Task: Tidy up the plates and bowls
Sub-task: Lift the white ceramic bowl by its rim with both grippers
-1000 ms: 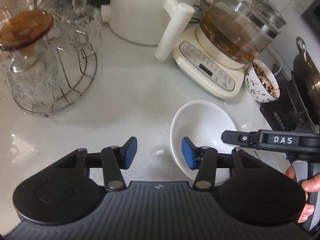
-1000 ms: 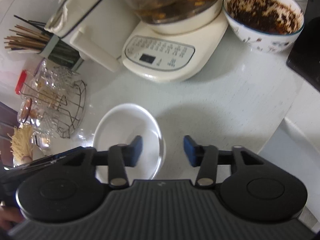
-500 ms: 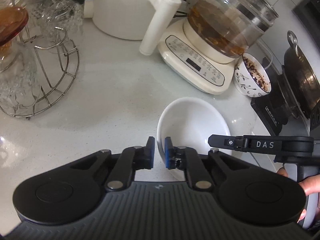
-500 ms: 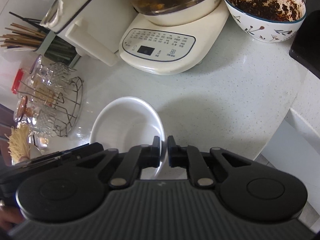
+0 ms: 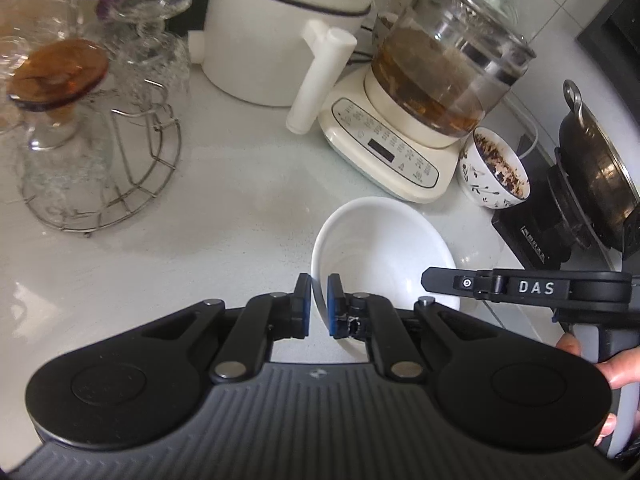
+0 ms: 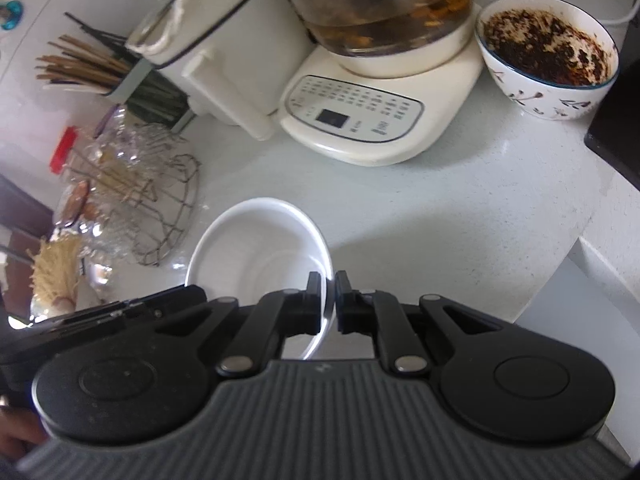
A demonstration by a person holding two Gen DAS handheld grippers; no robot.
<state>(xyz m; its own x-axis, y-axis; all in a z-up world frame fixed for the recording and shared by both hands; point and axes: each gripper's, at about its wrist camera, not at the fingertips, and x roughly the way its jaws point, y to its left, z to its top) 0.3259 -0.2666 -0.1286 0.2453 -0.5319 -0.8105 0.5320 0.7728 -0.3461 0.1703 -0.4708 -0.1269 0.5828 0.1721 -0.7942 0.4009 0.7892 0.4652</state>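
A plain white bowl (image 5: 384, 248) is over the white counter (image 5: 224, 208), held by both grippers. My left gripper (image 5: 319, 306) is shut on its left rim. My right gripper (image 6: 328, 300) is shut on its right rim; the bowl also shows in the right wrist view (image 6: 256, 252). The bowl looks tilted and slightly raised. A patterned bowl (image 5: 494, 174) with dark dried residue stands beside the kettle base; it also shows in the right wrist view (image 6: 548, 60).
A glass kettle on a cream base (image 5: 400, 148), a white appliance (image 5: 276, 32), a wire rack with upturned glasses (image 5: 100, 128), and a dark pot on a black stove (image 5: 592, 176) surround the spot. A chopstick holder (image 6: 120, 80) stands at the back.
Both grippers closed from open onto opposite rims of the white bowl. The bowl and both views have since shifted, and it looks lifted a little off the counter.
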